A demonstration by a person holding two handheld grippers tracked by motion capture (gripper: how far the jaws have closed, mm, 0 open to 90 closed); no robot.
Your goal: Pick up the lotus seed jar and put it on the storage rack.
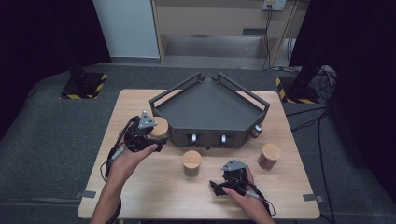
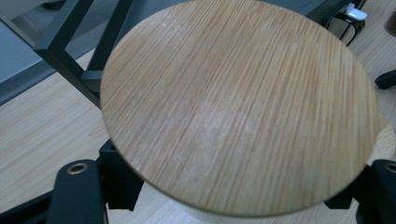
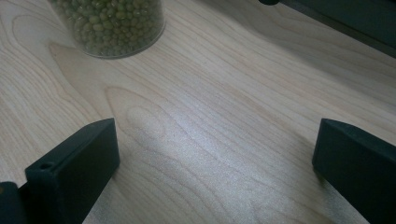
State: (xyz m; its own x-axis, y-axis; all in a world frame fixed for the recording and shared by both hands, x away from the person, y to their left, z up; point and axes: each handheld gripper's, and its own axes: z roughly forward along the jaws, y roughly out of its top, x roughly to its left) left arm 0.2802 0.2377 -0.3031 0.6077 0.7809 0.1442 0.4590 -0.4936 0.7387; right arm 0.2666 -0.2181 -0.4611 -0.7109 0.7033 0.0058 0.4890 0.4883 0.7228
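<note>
At the table's left side, beside the dark tray (image 1: pixel 210 109), your left gripper (image 1: pixel 148 140) pinches a bamboo-lidded jar (image 1: pixel 159 127), seemingly to lift it in; your right gripper (image 1: pixel 223 185) rests spread.

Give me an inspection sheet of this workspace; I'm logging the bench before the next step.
Surface: wooden table, bare in front of the jars.
Job's things: jar with bamboo lid between the left tool's jaws, beside the dark tray; a second jar mid-table with green beans inside; a third jar at the right.
Clutter: nothing seen.
Grippers: left tool shut on the lidded jar; right tool open, resting low over bare wood, nothing between its jaws.
Cables: one trails from each tool along the forearms; more run over the floor at the right.
Surroundings: grey carpet, two stand bases with hazard stripes, pale cabinet behind.
</note>
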